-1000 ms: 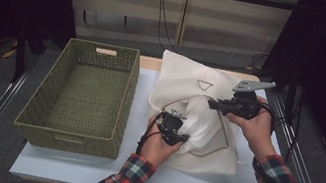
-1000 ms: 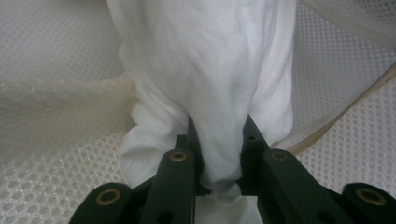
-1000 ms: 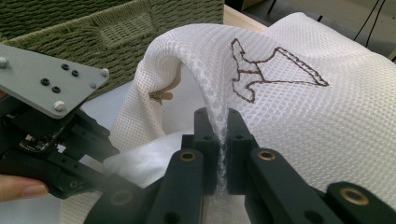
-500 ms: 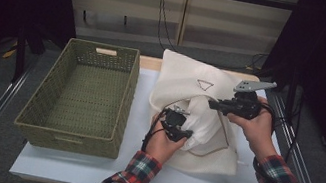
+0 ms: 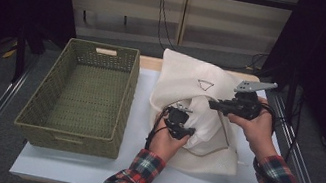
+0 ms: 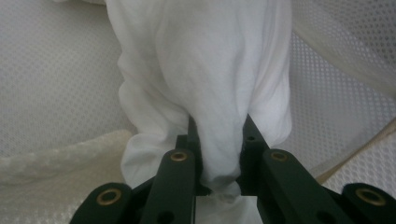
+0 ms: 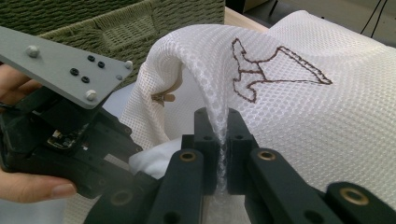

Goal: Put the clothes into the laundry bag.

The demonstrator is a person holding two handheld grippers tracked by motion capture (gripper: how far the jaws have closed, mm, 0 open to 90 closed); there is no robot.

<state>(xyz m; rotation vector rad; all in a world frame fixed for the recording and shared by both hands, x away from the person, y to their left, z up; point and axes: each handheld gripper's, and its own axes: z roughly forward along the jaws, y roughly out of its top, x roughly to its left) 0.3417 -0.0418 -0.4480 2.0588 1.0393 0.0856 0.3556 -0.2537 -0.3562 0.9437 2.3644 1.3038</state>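
A white mesh laundry bag (image 5: 194, 76) with a brown stitched logo lies on the white table (image 5: 127, 166). My right gripper (image 5: 212, 104) is shut on the bag's rim and holds that edge lifted; in the right gripper view the mesh bag (image 7: 303, 116) is pinched between the jaws of the right gripper (image 7: 219, 126). My left gripper (image 5: 183, 130) is shut on a bunched white cloth (image 5: 201, 123) at the bag's mouth. In the left gripper view the cloth (image 6: 205, 70) bulges out of the left gripper (image 6: 218, 135), with mesh (image 6: 56, 70) behind it.
A green woven basket (image 5: 84, 93), with nothing in it, stands on the table's left half, close to the bag. The basket's wall (image 7: 116, 28) shows behind the left gripper (image 7: 70, 135) in the right gripper view. Metal rails run along both sides of the table.
My left gripper has crept a little forward with the white cloth, toward the raised bag edge. The right gripper has kept the edge up in the same place.
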